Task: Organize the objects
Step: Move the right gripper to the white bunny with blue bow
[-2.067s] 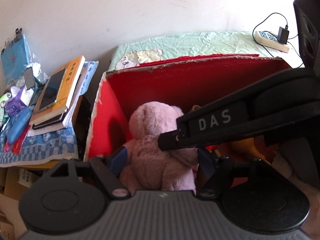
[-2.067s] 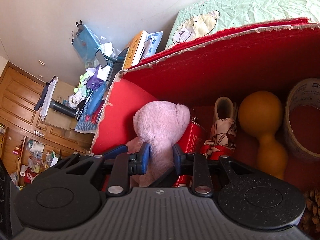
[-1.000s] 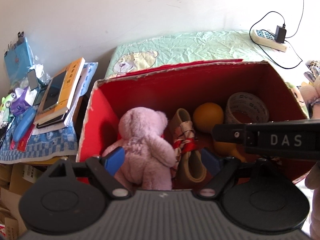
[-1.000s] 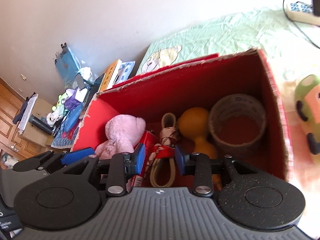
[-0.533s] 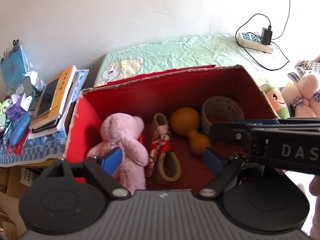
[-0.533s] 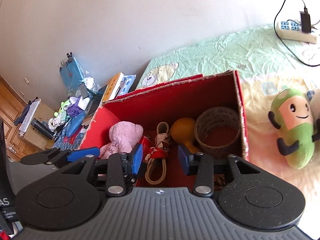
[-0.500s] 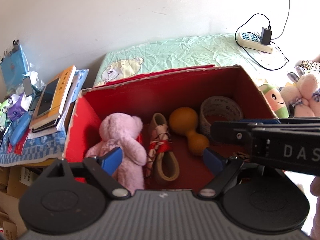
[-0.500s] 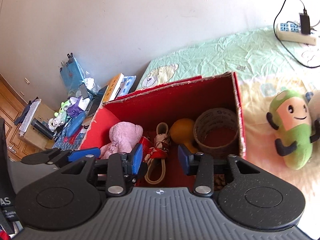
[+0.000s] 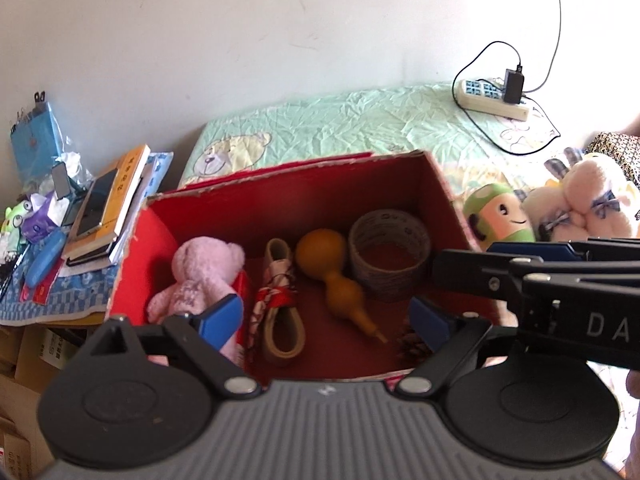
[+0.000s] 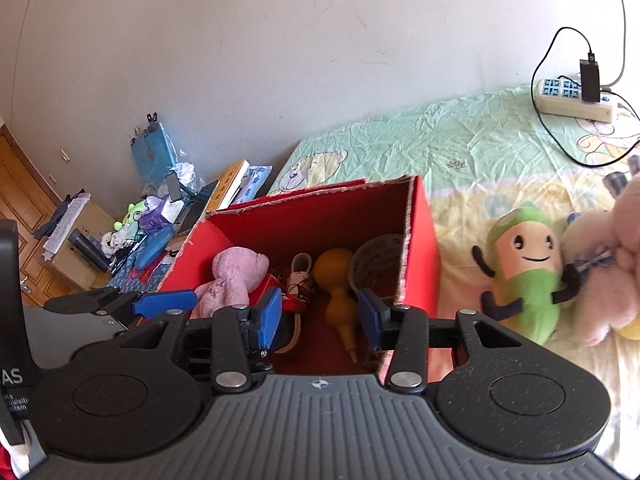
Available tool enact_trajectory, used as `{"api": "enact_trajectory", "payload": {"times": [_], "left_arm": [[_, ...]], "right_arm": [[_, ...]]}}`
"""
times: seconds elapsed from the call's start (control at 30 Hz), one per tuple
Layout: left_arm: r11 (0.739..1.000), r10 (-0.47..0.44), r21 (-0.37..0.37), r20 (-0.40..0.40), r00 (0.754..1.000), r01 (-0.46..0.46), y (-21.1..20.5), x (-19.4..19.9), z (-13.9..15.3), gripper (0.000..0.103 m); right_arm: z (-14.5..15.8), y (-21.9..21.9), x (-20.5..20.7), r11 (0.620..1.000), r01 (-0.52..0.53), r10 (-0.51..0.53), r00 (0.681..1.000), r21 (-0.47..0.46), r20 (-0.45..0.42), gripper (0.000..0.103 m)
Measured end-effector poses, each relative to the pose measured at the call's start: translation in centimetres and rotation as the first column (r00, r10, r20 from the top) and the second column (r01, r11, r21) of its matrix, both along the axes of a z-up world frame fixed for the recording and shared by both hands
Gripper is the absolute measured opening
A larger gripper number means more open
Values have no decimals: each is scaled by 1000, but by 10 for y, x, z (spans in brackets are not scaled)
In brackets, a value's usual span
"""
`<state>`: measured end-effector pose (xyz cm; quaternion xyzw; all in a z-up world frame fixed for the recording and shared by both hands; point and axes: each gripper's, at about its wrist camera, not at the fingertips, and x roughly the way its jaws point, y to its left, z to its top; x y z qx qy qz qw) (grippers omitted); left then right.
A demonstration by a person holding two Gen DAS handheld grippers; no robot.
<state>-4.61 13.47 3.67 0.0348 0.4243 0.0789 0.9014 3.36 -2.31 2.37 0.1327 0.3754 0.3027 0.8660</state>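
The left tongs [image 9: 326, 316] are opening, blue pads spread wide with nothing between them, hovering at the lower middle of the frame over the red cardboard box [image 9: 448, 200]. The right tongs [image 10: 318, 318] are opening too, empty, low in their own view; their black arm is crossing the right side of the left view, hiding the box's near right corner. Inside the box, from left to right, a fuzzy pink plush bear [image 9: 204, 276] is sitting, a looped tan strap [image 9: 280, 312] is lying, then a smooth orange gourd [image 9: 336, 276] and a round tape roll [image 9: 388, 256]. On the crinkled green bed sheet [image 10: 440, 140], right of the box, a green bean-shaped plush [image 10: 524, 272] is lying beside pale pink plush rabbits [image 9: 576, 204]. A power strip [image 10: 572, 100] is resting at upper right. Books [image 9: 112, 200] are stacked on the cluttered surface [image 9: 60, 300] at left.
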Motion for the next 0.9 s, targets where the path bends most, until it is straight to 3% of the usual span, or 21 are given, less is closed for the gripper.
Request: {"api": "enact_trajectory", "payload": {"times": [0.4,0.9], "left_arm": [[999,-31,11,24,999,31,-70,0,12,93],[981,-194,-14,-10,981,194,-172,26,-4,94]], "right_arm": [[0,-66,-4,999,29,-29,1000,33,-5,49],[-21,-162,0,985,170,-168,984,18,-56,49]]}}
